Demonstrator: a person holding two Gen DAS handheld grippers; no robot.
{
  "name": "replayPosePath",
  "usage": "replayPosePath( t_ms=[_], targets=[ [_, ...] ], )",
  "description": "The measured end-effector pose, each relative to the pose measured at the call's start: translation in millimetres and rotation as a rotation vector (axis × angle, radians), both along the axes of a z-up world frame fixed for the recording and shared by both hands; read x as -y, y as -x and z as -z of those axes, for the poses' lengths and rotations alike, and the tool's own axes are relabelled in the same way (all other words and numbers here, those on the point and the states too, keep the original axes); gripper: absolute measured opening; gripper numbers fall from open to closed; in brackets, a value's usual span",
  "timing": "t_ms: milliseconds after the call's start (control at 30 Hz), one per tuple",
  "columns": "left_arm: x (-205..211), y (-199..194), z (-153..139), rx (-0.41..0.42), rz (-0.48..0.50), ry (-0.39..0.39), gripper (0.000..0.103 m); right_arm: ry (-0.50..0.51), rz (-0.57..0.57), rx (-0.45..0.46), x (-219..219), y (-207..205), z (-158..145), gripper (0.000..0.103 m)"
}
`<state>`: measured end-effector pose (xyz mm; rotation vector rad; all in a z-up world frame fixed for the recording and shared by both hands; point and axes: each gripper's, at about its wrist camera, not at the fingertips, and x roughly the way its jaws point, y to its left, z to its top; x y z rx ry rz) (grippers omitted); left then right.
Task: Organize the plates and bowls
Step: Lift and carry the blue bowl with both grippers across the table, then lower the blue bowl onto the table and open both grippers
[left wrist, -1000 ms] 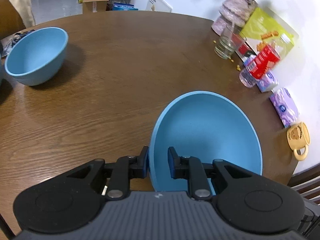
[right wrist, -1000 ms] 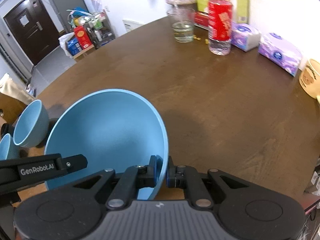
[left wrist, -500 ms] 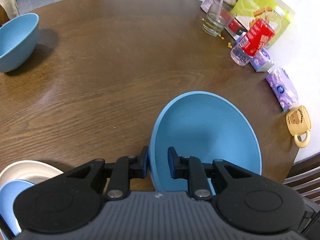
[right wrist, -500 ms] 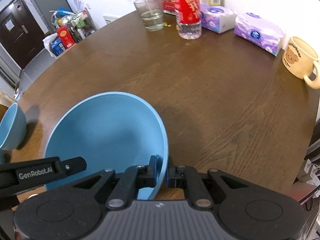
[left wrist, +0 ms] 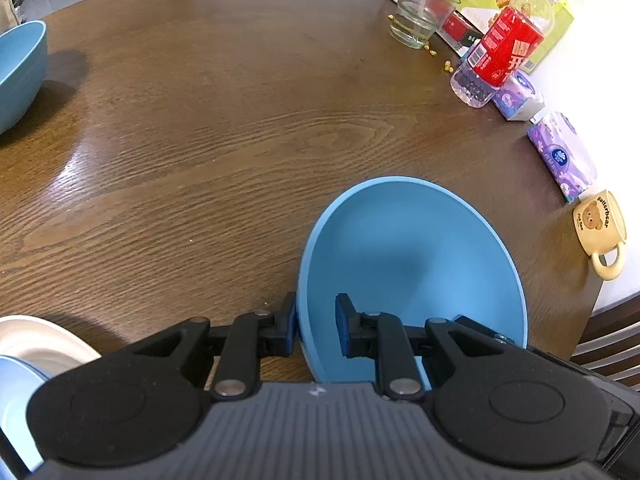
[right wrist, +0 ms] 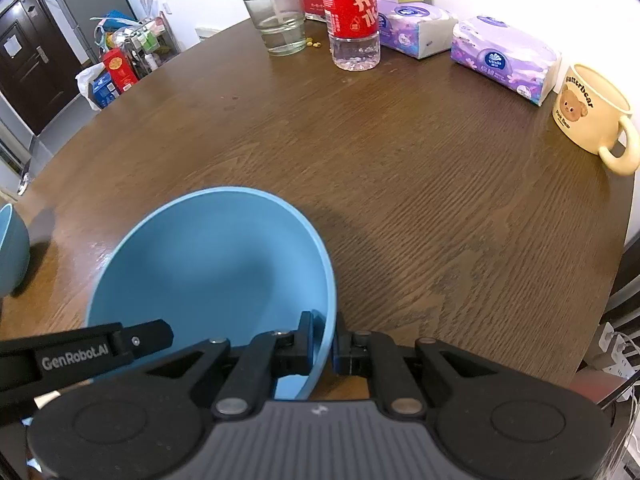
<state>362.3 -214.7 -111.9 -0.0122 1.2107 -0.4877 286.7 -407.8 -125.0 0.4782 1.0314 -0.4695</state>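
**Item: blue bowl (right wrist: 208,276), two-handed carry**

**Fingers.** Your right gripper (right wrist: 323,340) is clamped on the bowl's near rim, one pad (right wrist: 306,336) inside the wall and one outside. Your left gripper (left wrist: 316,330) straddles the opposite rim. Its outer pad touches the wall, but the inner pad shows a gap, so whether it actually grips cannot be told.

**Position.** The bowl sits tilted between the two grippers over the near edge of the table (left wrist: 240,140). Whether its base touches the wood cannot be told.

**Handling, as judged.**
- Confirm the left pinch before you move, since a thin smooth rim slips easily.
- Move both hands together and level the bowl.
- Lower it straight into the other bowl or onto the stack, and release only once it is seated.

**Count, placed from the held bowl.**
- Blue bowls: two, the held one and a second bowl (left wrist: 16,76) well apart to its far left.
- White plate (left wrist: 44,340): one, near left, with one blue dish (left wrist: 16,392) lying on it, kind unclear.
- Glass (right wrist: 280,24): one, far beyond.
- Red-labelled bottle (right wrist: 352,12): one, beside the glass.
- Tissue packs: two (right wrist: 416,32) (right wrist: 508,60), far right.
- Bear mug (right wrist: 592,116): one, right.
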Motion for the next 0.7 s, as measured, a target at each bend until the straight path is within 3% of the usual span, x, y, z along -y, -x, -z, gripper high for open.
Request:
replayPosePath(
  t_ms=[300,433,500,567,700],
  targets=[
    [2,0,4,-0.004,0.013,0.004,0.020,0.002,0.004,0.002,4,0,3,0.009],
    [1,1,-2,0.015,0.023,0.017,0.021,0.017,-0.003,0.020,4,1,-2,0.015],
    [-2,1,-8,0.028,0.026,0.023,0.027,0.020,-0.003,0.037,4,2,-6,0.028],
    [-5,1,-13,0.040,0.019,0.023,0.037,0.038,0.000,0.051,3,3,-12,0.048],
    [-15,0,-27,0.085,0.004,0.017,0.057,0.071,-0.027,0.050,0,5,-24,0.067]
  ],
)
